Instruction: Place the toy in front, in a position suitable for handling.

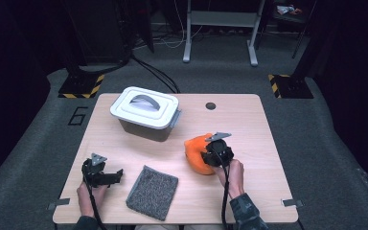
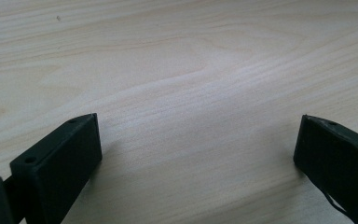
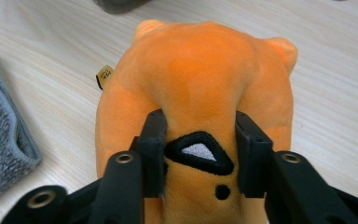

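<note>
I am pinching the orange plush (image 3: pixel 196 93) with my right gripper (image 3: pixel 199 154): its jaws are pressing into the soft body from both sides, and the fabric is bulging between them around a black triangular patch (image 3: pixel 199 152) with a white centre. A small tan tag (image 3: pixel 104 74) is sticking out of the plush at one side. In the high view the plush (image 1: pixel 195 152) is lying on the table (image 1: pixel 249 124) right of centre, near my edge, with the right gripper (image 1: pixel 211 155) bearing on it from my side and my right hand (image 1: pixel 233 175) behind it. The grey cloth (image 1: pixel 152 191) is lying flat just left of the plush, apart from it. The white lidded box (image 1: pixel 146 111) is standing farther back, left of centre. My left gripper (image 1: pixel 120 175) is resting at the table's left edge, clear of the cloth. In the left gripper view its jaws are standing wide apart over bare wood (image 2: pixel 191 70), gripping nothing.
</note>
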